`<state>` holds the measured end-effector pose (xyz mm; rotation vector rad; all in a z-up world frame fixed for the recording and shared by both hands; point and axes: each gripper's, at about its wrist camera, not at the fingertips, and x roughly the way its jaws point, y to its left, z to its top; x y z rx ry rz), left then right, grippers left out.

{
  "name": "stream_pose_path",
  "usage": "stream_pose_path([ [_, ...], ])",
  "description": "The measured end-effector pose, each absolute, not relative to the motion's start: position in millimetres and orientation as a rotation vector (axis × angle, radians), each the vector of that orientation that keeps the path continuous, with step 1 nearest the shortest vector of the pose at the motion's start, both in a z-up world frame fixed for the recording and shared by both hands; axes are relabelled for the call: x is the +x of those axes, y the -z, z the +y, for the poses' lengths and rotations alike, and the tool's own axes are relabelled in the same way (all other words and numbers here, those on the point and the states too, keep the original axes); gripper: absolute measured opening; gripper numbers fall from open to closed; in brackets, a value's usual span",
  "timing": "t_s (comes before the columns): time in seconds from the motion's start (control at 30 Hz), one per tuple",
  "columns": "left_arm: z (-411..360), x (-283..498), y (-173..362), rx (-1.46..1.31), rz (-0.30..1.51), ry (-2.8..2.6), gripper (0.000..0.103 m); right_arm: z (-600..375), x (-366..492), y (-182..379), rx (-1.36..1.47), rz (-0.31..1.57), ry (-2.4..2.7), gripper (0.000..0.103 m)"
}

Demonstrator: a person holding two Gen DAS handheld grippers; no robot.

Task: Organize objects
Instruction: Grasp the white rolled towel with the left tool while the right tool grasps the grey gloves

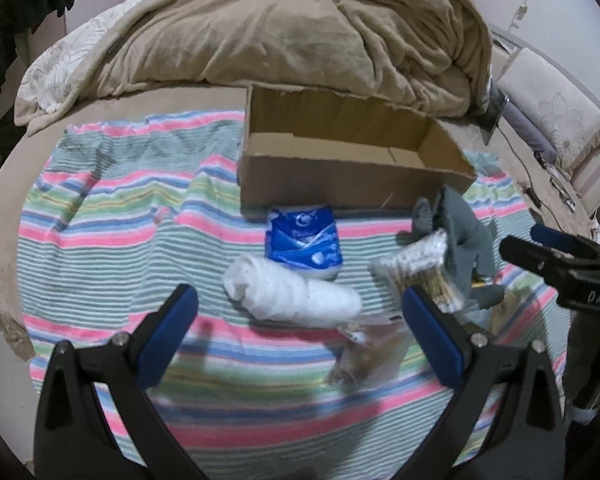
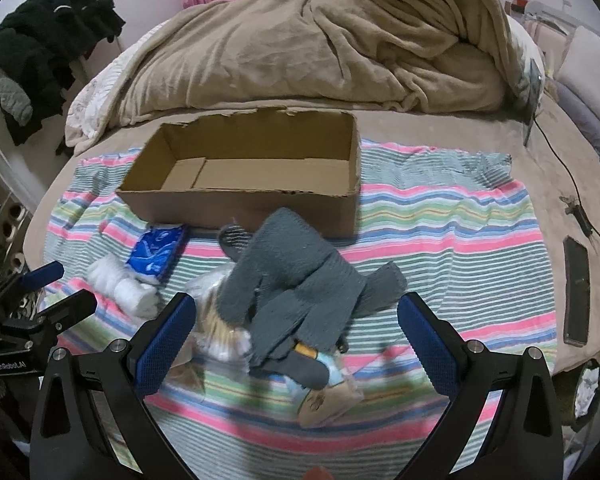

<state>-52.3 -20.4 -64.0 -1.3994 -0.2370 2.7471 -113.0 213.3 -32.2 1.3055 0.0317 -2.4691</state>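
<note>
Right gripper (image 2: 296,344) spread wide, nothing in it, hovering over the grey knit glove (image 2: 296,280). Left gripper (image 1: 300,328) equally wide, nothing held, poised above the white rolled cloth (image 1: 292,294).

Landmark: the open cardboard box (image 2: 240,200) on the striped towel (image 2: 440,248). Nothing visible inside it. All items lie on its near side: blue tissue pack (image 1: 303,242) just in front of the box wall, white roll nearer than that, glove draped over a clear packet (image 1: 416,264) toward the box's right end. More small packets (image 2: 328,396) closest to the camera, blurred.

Judgement: picking appears to be just starting. Glove is floppy; pinch it at the thick bunched middle, lift clear so the packet under it isn't dragged, then drop over the box's near wall.
</note>
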Motion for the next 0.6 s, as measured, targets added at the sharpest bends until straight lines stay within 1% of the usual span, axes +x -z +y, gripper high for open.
stream_pose_path([
  [0.23, -13.4, -74.6, 90.8, -1.500, -0.199, -2.679, 0.102, 219.8, -136.0, 51.3, 1.350, 0.039, 2.475, 0.102],
  [0.6, -4.5, -89.8, 122.5, -1.582, -0.144, -2.622, 0.101, 227.4, -163.5, 81.6, 1.416, -0.016, 2.440, 0.102],
])
